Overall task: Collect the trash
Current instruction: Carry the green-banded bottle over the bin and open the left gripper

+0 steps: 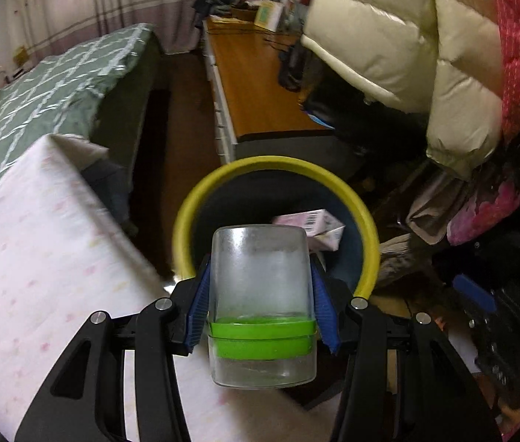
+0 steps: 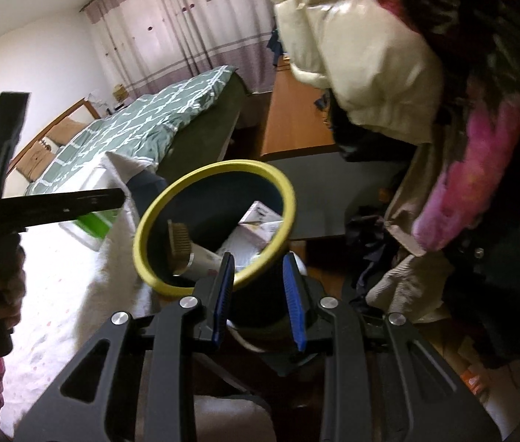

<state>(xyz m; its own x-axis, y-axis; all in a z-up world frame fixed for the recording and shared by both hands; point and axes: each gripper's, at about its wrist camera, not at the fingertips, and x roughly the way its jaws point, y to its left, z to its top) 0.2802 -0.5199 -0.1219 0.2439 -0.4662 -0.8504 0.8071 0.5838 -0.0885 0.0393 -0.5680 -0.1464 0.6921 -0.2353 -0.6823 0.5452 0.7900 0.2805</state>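
Left gripper [image 1: 260, 305]: fingers clamped on a clear jar [image 1: 261, 305] with green band, held over the bin [image 1: 365, 217].
Right gripper [image 2: 258, 298]: fingers apart, holding nothing, bin rim between them.
Bin: box [image 1: 318, 226] inside, brush [image 2: 178, 245] at 9 o'clock.
Room: bed [image 1: 38, 88] at 10 o'clock, desk [image 1: 256, 84] at 12.

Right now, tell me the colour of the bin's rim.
Yellow-green rim on a dark trash bin; the left wrist view shows it best.
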